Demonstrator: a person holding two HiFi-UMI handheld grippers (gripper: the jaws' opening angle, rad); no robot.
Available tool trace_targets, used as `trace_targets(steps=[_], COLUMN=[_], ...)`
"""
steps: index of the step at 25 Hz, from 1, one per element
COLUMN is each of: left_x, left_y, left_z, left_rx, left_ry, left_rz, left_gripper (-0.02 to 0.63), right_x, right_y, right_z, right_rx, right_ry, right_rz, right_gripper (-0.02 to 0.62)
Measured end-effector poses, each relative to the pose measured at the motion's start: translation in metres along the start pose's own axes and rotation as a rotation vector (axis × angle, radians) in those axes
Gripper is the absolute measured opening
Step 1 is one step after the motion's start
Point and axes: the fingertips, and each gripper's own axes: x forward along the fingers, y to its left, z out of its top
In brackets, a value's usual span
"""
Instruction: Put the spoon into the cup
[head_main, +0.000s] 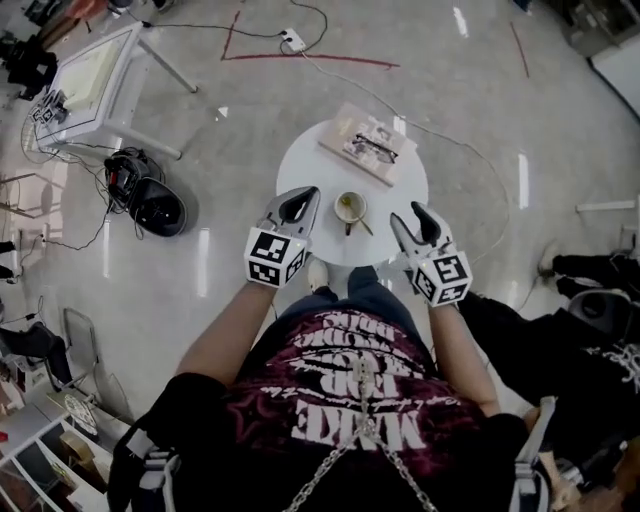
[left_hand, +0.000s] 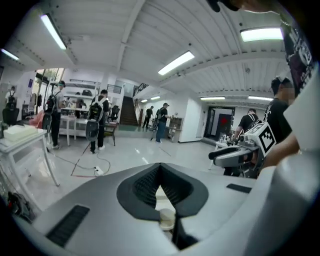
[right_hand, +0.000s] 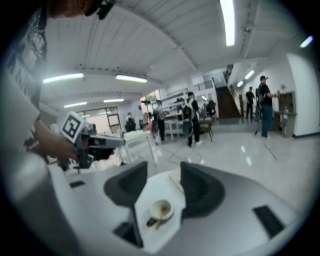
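In the head view a pale cup (head_main: 350, 208) stands near the middle of the round white table (head_main: 300, 160). The spoon (head_main: 358, 220) rests in it, its handle leaning out over the rim toward me. My left gripper (head_main: 303, 195) hovers just left of the cup with its jaws together and nothing in them. My right gripper (head_main: 420, 212) hovers to the cup's right, open and empty. The right gripper view looks down between the spread jaws at the cup (right_hand: 161, 210) and spoon far below. In the left gripper view the cup (left_hand: 167, 218) shows through the narrow slot.
A flat book-like packet (head_main: 365, 145) lies at the table's far side. On the floor are a black bag (head_main: 150, 200), cables, and a white stand (head_main: 95, 80) at the far left. A person in black (head_main: 560, 340) sits close on my right. Several people stand far off.
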Motion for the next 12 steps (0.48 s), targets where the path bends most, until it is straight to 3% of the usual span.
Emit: trace_targets(steps=[5, 8, 12], left_x=[-0.042, -0.060, -0.068], left_y=[-0.006, -0.007, -0.008], left_z=[0.094, 0.130, 0.151], left_rx=[0.072, 0.101, 0.112], left_ry=[-0.178, -0.265, -0.320], left_rz=[0.008, 0.039, 0.048], left_gripper=[0.023, 0.023, 0.023], right_x=[-0.037, -0.046, -0.054], right_y=[0.028, 0.035, 0.045], right_z=[0.097, 0.125, 0.142], right_rx=[-0.077, -0.108, -0.101], right_ry=[-0.202, -0.262, -0.322], right_rz=[-0.026, -0.055, -0.057], right_gripper=[0.196, 0.075, 0.039])
